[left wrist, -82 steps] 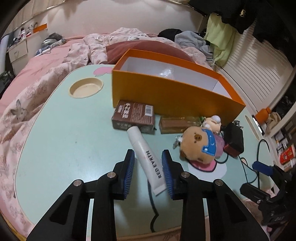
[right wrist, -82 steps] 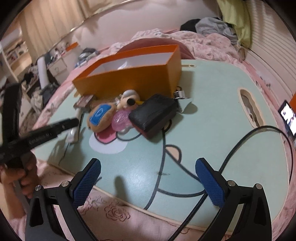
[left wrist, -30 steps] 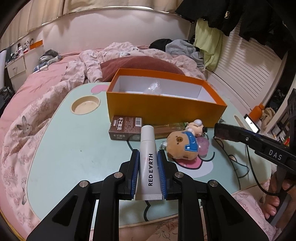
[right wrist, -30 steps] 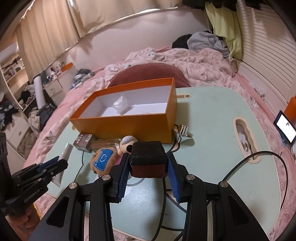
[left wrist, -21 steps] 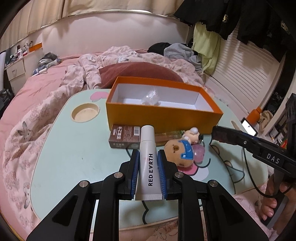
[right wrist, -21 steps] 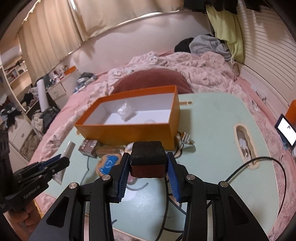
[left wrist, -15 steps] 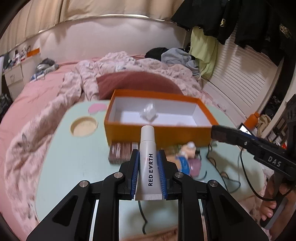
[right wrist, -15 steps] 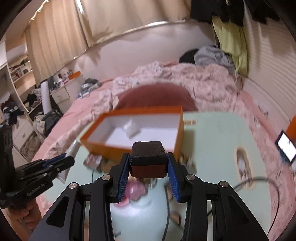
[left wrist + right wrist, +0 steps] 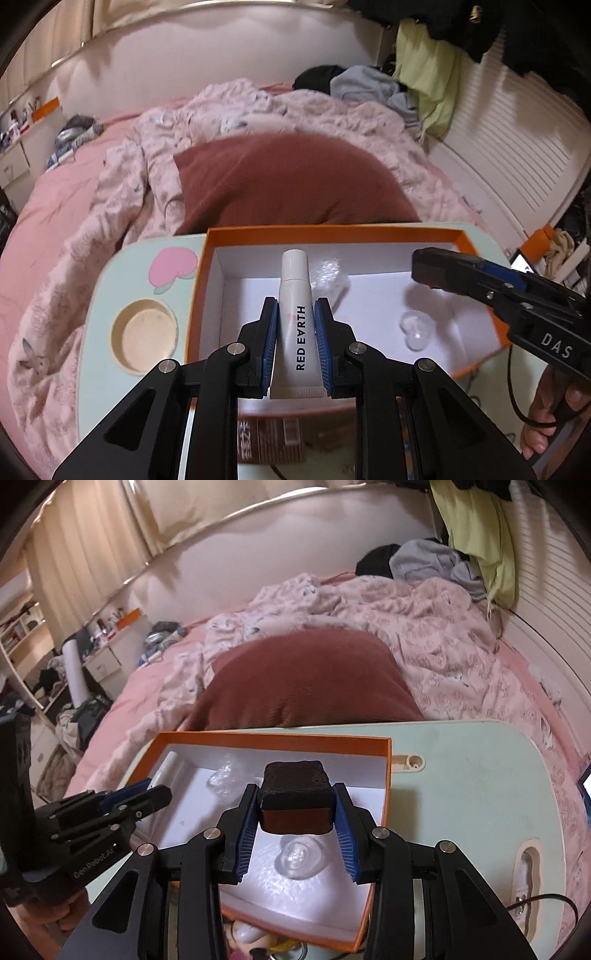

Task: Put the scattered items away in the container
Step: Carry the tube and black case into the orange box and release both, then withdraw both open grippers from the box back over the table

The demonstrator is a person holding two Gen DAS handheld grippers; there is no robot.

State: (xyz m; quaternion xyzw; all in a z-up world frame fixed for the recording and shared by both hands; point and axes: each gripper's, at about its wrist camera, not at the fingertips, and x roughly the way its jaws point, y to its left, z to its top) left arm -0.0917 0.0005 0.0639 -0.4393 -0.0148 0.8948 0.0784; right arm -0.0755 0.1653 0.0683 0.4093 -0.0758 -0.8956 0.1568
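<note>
My left gripper (image 9: 295,314) is shut on a white "RED EARTH" tube (image 9: 295,295), held over the left half of the open orange box (image 9: 332,232), cap pointing away. My right gripper (image 9: 295,805) is shut on a black and dark red block-shaped case (image 9: 294,797), held over the right half of the same box (image 9: 273,740). Each tool shows in the other's view: the right gripper (image 9: 436,266) with its case at the right, the left gripper (image 9: 147,794) with the tube at the left. Two clear plastic pieces (image 9: 299,854) lie on the box's white floor.
The box stands on a pale green lap table (image 9: 461,775) laid on a pink bed. A round cup recess (image 9: 144,336) lies left of the box. A brown packet (image 9: 269,439) and a plush toy (image 9: 247,934) lie just in front of the box. A maroon pillow (image 9: 291,184) lies behind.
Both grippers have moved forward from the near side of the table to above the box's inside, each keeping its item. The loose items in front have dropped below the fingers.
</note>
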